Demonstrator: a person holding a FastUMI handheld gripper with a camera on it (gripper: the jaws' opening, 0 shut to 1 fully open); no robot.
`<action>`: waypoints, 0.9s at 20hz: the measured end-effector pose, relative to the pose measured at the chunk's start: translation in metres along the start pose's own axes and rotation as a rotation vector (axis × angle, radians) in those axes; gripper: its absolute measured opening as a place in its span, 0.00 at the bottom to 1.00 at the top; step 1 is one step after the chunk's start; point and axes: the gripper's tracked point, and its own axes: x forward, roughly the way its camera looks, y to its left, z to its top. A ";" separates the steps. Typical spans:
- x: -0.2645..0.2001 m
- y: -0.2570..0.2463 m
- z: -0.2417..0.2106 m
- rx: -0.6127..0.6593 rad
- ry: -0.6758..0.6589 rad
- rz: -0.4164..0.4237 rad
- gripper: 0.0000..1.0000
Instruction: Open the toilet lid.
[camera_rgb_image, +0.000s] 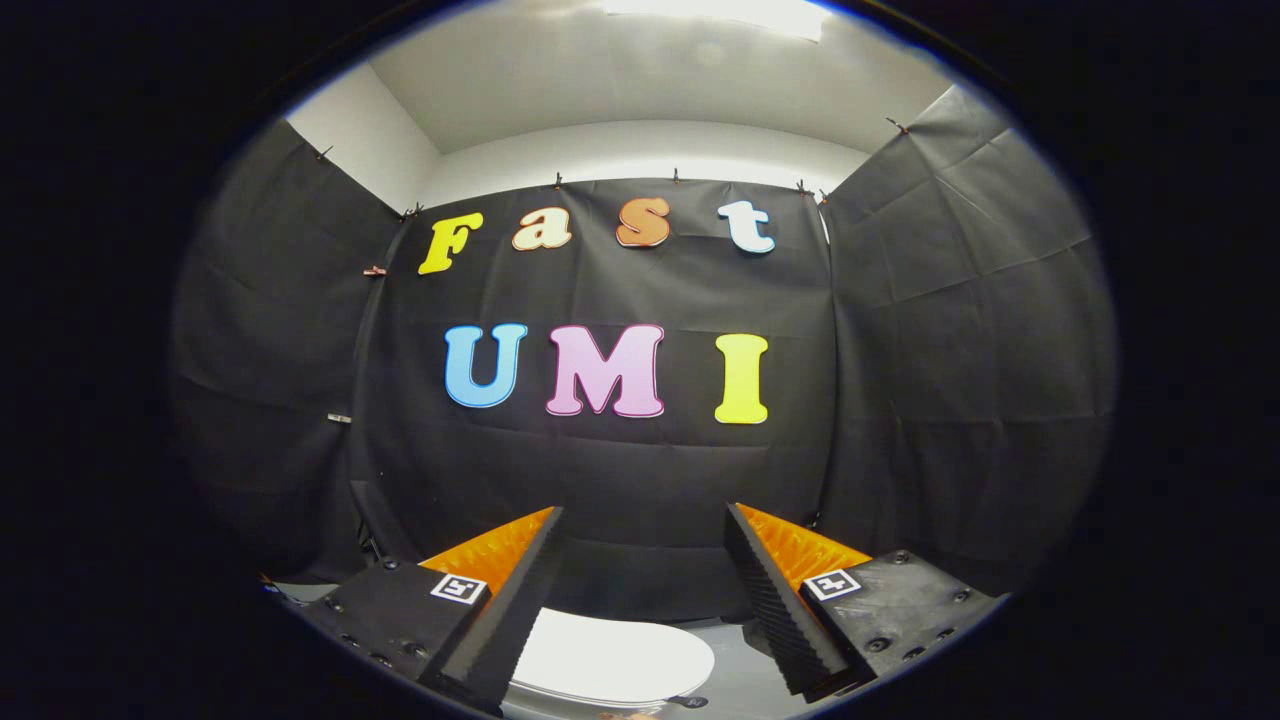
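Observation:
My gripper (645, 520) is open, its two fingers spread wide with nothing between them. It is held high and points at the booth's back wall. Low down, under and between the finger bases, lies the white toilet lid (610, 660), flat and closed, seen from above. The left finger (505, 610) covers the lid's left edge. The fingers are well above the lid and do not touch it.
Black cloth walls close the booth at the back (640, 470), left (270, 330) and right (970, 330). A pale grey surface (740, 670) shows beside the lid, near the right finger base. A white ceiling with a bright light (720, 15) is overhead.

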 end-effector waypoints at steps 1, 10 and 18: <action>0.000 0.000 0.000 0.000 0.000 0.000 0.99; 0.004 -0.009 -0.005 0.004 0.013 -0.023 0.99; 0.019 -0.015 -0.026 0.035 0.044 -0.047 0.99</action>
